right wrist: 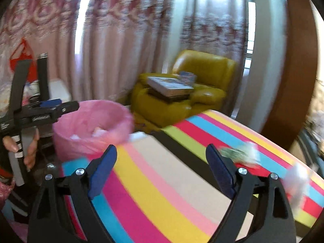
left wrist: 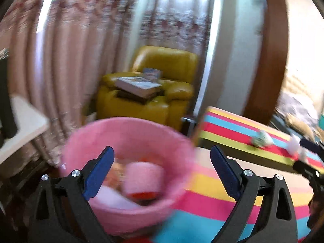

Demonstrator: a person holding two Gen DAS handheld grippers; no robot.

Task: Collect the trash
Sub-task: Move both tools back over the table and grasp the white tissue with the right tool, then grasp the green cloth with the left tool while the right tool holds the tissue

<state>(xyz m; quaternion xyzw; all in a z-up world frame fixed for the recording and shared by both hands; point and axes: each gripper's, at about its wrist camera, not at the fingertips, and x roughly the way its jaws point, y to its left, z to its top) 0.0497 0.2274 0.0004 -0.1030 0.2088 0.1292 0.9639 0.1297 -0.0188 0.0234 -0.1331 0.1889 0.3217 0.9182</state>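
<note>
Holding both tools wide open, nothing between the pads. My left gripper (left wrist: pixel 162 170) hangs over the pink-lined bin (left wrist: pixel 129 133), which already holds blurred scraps. My right gripper (right wrist: pixel 162 169) points across the striped tablecloth (right wrist: pixel 162 182). Farther right on the cloth lie a crumpled greenish scrap (right wrist: pixel 237 154) and a white scrap (right wrist: pixel 299 178). Far behind, a yellow armchair (right wrist: pixel 204 66) carries books (right wrist: pixel 170 86).
</note>
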